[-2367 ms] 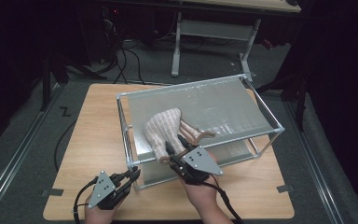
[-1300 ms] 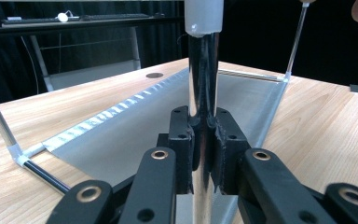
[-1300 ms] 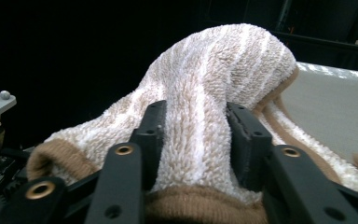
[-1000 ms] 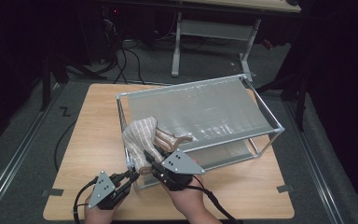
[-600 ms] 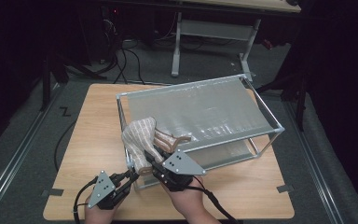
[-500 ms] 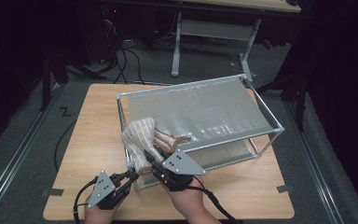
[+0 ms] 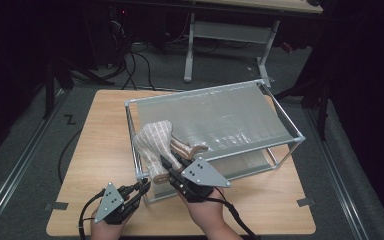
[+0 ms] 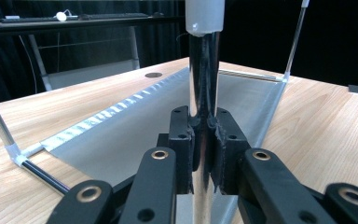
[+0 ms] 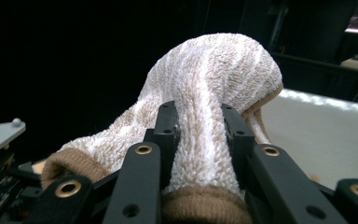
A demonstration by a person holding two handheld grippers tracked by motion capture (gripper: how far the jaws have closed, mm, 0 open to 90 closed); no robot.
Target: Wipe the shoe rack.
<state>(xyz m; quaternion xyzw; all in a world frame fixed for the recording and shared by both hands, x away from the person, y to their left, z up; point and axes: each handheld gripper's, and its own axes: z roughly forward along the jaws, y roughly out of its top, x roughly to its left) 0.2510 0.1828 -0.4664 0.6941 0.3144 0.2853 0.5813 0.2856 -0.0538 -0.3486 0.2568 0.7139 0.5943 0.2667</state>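
A dim room with dark floor and trailing cables surrounds a light wooden desk at the centre of the high view. On the desk stands a box-shaped frame of thin metal rods with a grey mesh sheet stretched across its top and a second grey sheet along its bottom.

At the lower left of that view, the left hand-held gripper is closed tight on the frame's upright chrome corner post; in the left gripper view the post rises between the two black jaws, which press on it from both sides.

Just right of it, the right hand-held gripper has a beige and white striped terry sock with brown cuff pinched between its jaws, which have just been closing a little on the fabric. The sock bulges upward over the frame's near left corner, its far end lying on the mesh top.

The rest of the mesh top is bare, and bare desk shows left of and in front of the frame.
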